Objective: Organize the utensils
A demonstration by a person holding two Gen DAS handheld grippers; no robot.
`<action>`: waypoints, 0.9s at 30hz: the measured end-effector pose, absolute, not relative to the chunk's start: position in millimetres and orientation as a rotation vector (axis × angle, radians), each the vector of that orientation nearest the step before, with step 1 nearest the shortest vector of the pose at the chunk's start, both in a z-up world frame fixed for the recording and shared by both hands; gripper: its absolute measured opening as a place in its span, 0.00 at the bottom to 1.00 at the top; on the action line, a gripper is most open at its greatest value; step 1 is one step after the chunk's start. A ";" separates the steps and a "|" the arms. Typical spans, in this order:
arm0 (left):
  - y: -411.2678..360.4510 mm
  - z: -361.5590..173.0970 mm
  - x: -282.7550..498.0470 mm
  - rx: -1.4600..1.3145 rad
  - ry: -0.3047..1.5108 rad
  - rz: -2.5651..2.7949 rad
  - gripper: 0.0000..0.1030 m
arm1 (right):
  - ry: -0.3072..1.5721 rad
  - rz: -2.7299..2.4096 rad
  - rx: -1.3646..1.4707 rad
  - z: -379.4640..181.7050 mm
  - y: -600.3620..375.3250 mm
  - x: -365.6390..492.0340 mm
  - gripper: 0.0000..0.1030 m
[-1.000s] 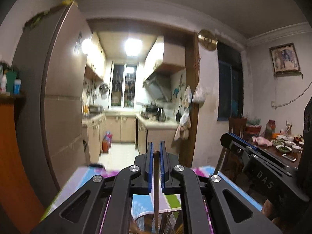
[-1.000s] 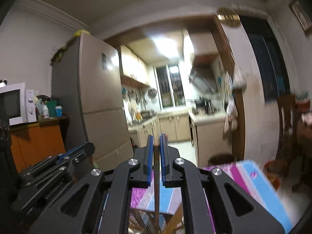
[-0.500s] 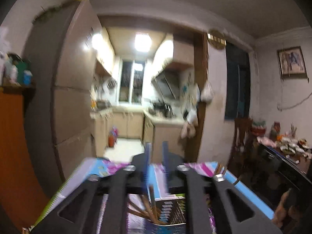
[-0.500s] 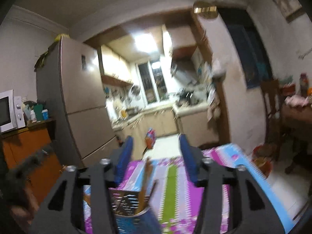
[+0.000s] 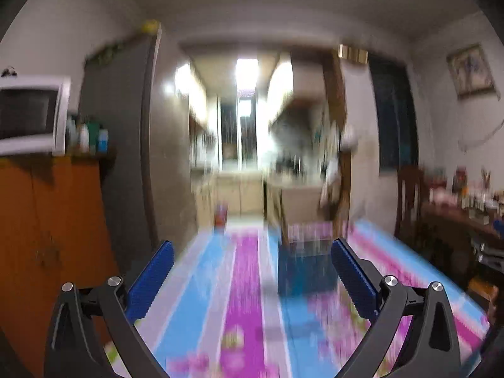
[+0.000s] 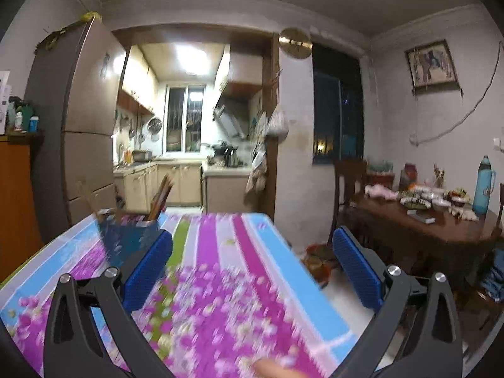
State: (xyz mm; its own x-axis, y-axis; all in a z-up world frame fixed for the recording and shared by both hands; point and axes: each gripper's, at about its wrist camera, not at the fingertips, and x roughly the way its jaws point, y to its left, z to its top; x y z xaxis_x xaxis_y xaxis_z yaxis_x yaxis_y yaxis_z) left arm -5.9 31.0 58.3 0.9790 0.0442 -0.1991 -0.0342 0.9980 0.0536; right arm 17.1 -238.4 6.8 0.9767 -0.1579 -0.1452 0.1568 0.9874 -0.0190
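Note:
A dark blue utensil holder (image 6: 129, 239) stands on the table with the striped pink, blue and green cloth (image 6: 226, 283). Several wooden chopsticks (image 6: 160, 197) stick up out of it. In the left wrist view the holder (image 5: 304, 267) is badly blurred, ahead and slightly right. My left gripper (image 5: 252, 271) is wide open and empty, pulled back from the holder. My right gripper (image 6: 252, 267) is wide open and empty, with the holder behind its left finger (image 6: 148, 271).
An orange cabinet (image 5: 47, 236) with a microwave (image 5: 31, 113) and a tall fridge (image 6: 78, 126) stand to the left. A dark dining table (image 6: 425, 226) with dishes and a blue flask (image 6: 485, 184) stands right. The kitchen doorway is straight ahead.
Both grippers were shut on a chopstick above the holder a second ago. Both have opened, leaving the chopsticks in the holder, and drawn back and down towards the table.

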 end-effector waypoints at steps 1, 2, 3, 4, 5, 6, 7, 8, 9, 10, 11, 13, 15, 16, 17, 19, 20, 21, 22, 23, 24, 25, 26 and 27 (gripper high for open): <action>27.7 50.3 -8.5 0.053 0.242 0.035 0.96 | 0.153 -0.144 -0.004 3.8 -235.0 13.9 0.95; 24.3 41.9 -13.5 0.053 0.248 0.035 0.96 | 0.166 -0.123 -0.002 -1.4 -230.0 9.4 0.95; 20.1 32.9 -19.7 0.058 0.237 0.060 0.96 | 0.178 -0.112 -0.004 -5.1 -225.8 5.7 0.95; 18.0 26.2 -22.6 0.063 0.240 0.085 0.96 | 0.190 -0.100 -0.006 -7.4 -219.7 4.7 0.95; 16.7 19.0 -28.0 0.066 0.250 0.099 0.96 | 0.207 -0.080 -0.005 -11.1 -213.4 3.0 0.95; 14.4 10.4 -30.3 0.061 0.270 0.093 0.96 | 0.227 -0.068 -0.006 -13.7 -206.8 -0.7 0.95; 13.1 7.0 -29.8 0.056 0.286 0.083 0.96 | 0.257 -0.055 -0.020 -17.3 -197.9 -2.1 0.95; 13.6 2.3 -30.2 0.051 0.306 0.065 0.96 | 0.263 -0.048 -0.038 -19.5 -190.4 -4.6 0.95; 13.6 -0.4 -29.2 0.049 0.319 0.054 0.96 | 0.262 -0.047 -0.056 -20.6 -184.4 -5.9 0.95; 13.5 -2.9 -29.2 0.047 0.332 0.047 0.96 | 0.257 -0.051 -0.079 -21.7 -178.9 -7.6 0.95; 12.9 -4.2 -29.5 0.047 0.335 0.045 0.96 | 0.249 -0.057 -0.107 -24.0 -172.1 -11.0 0.95; 11.3 -4.7 -23.9 0.047 0.338 0.047 0.96 | 0.245 -0.051 -0.133 -25.6 -165.0 -13.3 0.95; 9.6 -5.1 -24.3 0.056 0.339 0.040 0.96 | 0.245 -0.036 -0.138 -25.9 -162.0 -15.8 0.95; 8.7 -5.1 -24.9 0.061 0.337 0.040 0.96 | 0.246 -0.034 -0.137 -25.2 -161.6 -16.1 0.95; 7.3 -6.0 -25.7 0.065 0.336 0.040 0.96 | 0.248 -0.028 -0.134 -25.2 -161.5 -16.3 0.95; 5.8 -6.9 -24.6 0.069 0.344 0.027 0.96 | 0.253 -0.022 -0.130 -24.6 -162.2 -16.0 0.95; 5.3 -7.8 -24.5 0.072 0.346 0.023 0.96 | 0.254 -0.022 -0.122 -24.2 -162.5 -15.8 0.95; 4.0 -8.4 -24.1 0.079 0.347 0.025 0.96 | 0.255 -0.021 -0.115 -23.0 -163.5 -15.5 0.95; 3.1 -9.1 -23.8 0.085 0.348 0.027 0.96 | 0.257 -0.018 -0.109 -22.6 -164.7 -15.1 0.95; 2.2 -9.7 -23.3 0.089 0.350 0.025 0.96 | 0.259 -0.017 -0.103 -22.2 -166.2 -14.8 0.95; 0.9 -10.2 -22.5 0.093 0.352 0.022 0.96 | 0.259 -0.017 -0.101 -22.0 -167.5 -14.8 0.95; 0.7 -10.4 -22.3 0.093 0.352 0.022 0.96 | 0.258 -0.017 -0.102 -22.0 -167.9 -14.7 0.95; 0.4 -10.7 -22.0 0.091 0.353 0.020 0.96 | 0.257 -0.022 -0.106 -21.6 -168.3 -14.7 0.95; 0.4 -11.1 -21.0 0.085 0.356 0.014 0.96 | 0.256 -0.026 -0.110 -21.8 -168.6 -14.8 0.95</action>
State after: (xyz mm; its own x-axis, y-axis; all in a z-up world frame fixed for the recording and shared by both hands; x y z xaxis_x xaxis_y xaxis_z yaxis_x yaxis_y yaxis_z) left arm -21.0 0.4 -11.1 0.9372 0.0288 -0.3477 0.0012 0.9963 0.0857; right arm -14.8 -168.6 -21.8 0.9672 -0.0401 -0.2508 0.0121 0.9936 -0.1122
